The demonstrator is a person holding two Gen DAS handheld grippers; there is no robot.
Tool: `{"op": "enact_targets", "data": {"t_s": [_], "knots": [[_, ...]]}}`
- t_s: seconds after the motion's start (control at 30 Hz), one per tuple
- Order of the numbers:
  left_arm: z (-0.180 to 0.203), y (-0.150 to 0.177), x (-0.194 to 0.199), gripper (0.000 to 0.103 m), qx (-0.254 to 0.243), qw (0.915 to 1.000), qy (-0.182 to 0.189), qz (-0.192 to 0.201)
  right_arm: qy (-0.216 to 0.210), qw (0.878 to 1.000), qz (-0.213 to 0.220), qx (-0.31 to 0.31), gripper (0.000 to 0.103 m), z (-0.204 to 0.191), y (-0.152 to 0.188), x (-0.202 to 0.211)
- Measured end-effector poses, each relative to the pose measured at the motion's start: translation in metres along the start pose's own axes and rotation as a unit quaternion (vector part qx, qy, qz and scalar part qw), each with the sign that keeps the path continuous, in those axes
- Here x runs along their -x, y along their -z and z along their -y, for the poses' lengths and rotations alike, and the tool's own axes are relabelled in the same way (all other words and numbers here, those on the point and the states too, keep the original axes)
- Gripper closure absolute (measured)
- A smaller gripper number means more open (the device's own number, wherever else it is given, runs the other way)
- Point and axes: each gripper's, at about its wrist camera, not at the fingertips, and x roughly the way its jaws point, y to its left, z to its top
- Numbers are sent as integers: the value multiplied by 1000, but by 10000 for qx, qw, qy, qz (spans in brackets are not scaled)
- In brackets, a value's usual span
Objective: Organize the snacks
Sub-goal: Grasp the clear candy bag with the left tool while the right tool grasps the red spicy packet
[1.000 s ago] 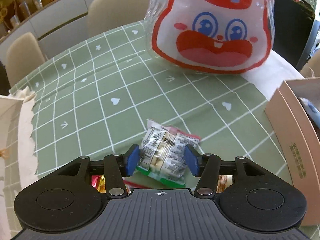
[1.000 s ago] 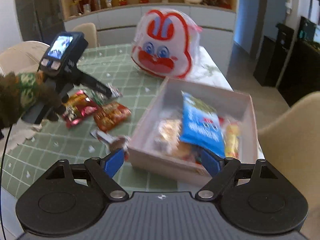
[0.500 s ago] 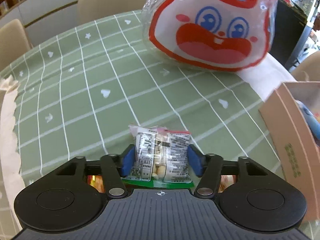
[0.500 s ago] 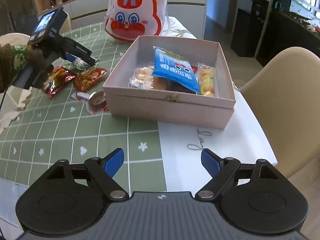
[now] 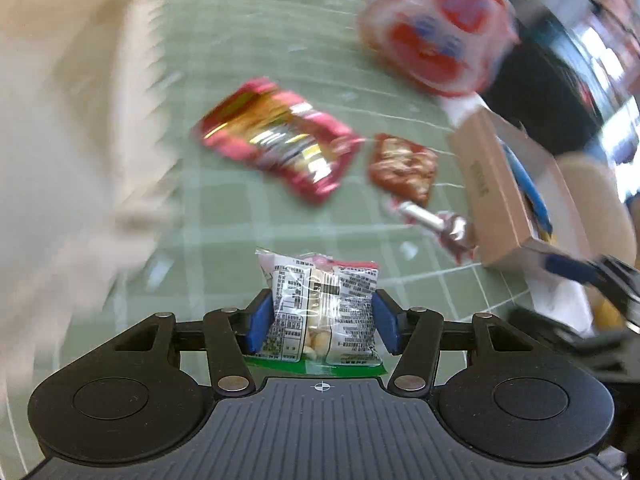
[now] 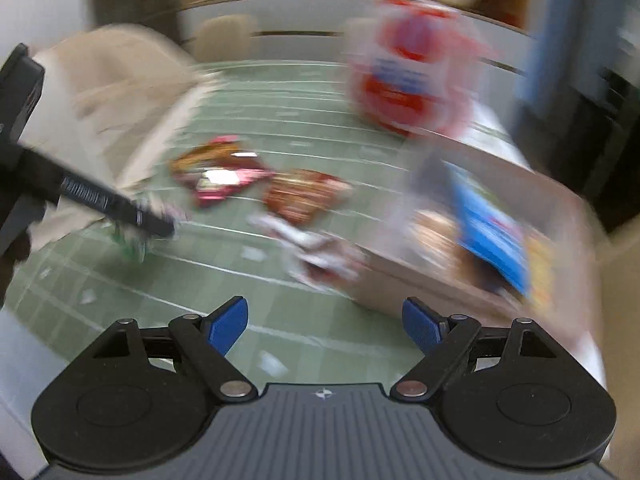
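A clear packet of pale snacks (image 5: 320,300) with a green bottom edge sits between the blue pads of my left gripper (image 5: 323,320). The pads press its sides and the jaws are closing on it, above the green checked tablecloth (image 5: 248,216). Ahead lie a shiny red packet (image 5: 276,140), a brown-red packet (image 5: 402,168) and a silver-wrapped snack (image 5: 436,224) beside the pink cardboard box (image 5: 492,200). In the right wrist view the box (image 6: 440,284) holds a blue packet (image 6: 488,220) and other snacks. My right gripper (image 6: 324,324) is open, with nothing between its fingers.
A big rabbit-face bag (image 5: 436,32) stands at the far side of the table. A beige chair (image 6: 116,72) is on the left. The left gripper's black finger (image 6: 100,200) reaches in from the left in the right wrist view. Both views are motion-blurred.
My left gripper has closed on the clear packet, lifted it and swung back, so the red packets now lie ahead. The right gripper has swung left toward the loose snacks.
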Motion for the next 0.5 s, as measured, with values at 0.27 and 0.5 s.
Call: {"op": "enact_targets", "data": {"t_s": [0.27,0.5], "knots": [[-45,46,51,44,733,9971,97,166,-678,9892,-53,1296,18,-55,-102,-119],[-73,63,76,44,1104,9935,49,272,-591,9764,-55,2078,11,-79,-127,-183]]}}
